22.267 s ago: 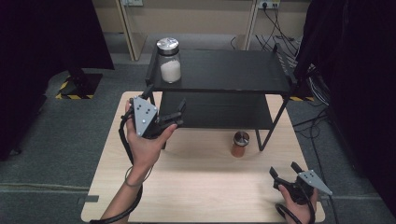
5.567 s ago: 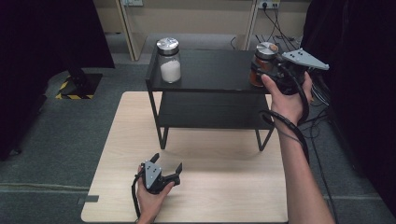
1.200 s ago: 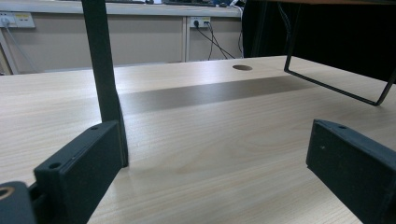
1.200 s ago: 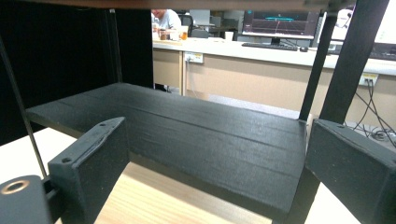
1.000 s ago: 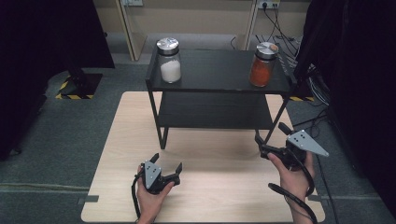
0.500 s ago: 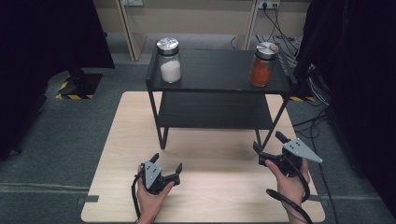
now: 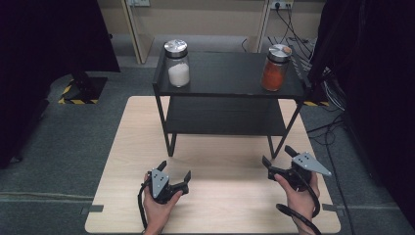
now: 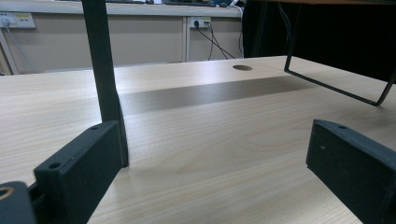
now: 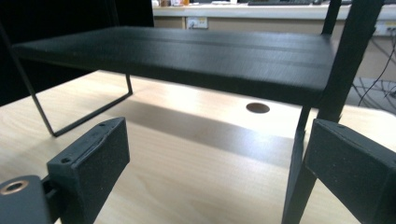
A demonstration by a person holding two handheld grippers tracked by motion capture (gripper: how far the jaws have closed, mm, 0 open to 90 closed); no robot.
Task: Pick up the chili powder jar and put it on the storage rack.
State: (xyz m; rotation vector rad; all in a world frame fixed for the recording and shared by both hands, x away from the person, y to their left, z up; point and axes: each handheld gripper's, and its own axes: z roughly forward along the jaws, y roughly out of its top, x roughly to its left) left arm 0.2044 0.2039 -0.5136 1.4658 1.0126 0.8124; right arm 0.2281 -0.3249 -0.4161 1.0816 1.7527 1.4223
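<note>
While your right gripper [image 7: 279, 155] and left gripper [image 7: 174, 169] rest with fingers released at the table's [image 7: 122, 161] near edge, the orange jar [image 7: 275, 68] stands well apart on the shelf's [image 7: 225, 73] right corner.

Each black hand-held gripper [image 7: 174, 175] carries a grey three-cornered plate.

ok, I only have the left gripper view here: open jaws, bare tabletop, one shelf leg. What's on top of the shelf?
Observer: Two jars on the top tier: the white-powder jar at its left end, the orange-powder jar at its right.
Operator: Is the right gripper holding anything?
Observer: No. The right gripper is open and empty, low over the table near the shelf's front right leg.
Operator: Lower tier?
Observer: The lower tier looks bare in the high view.
</note>
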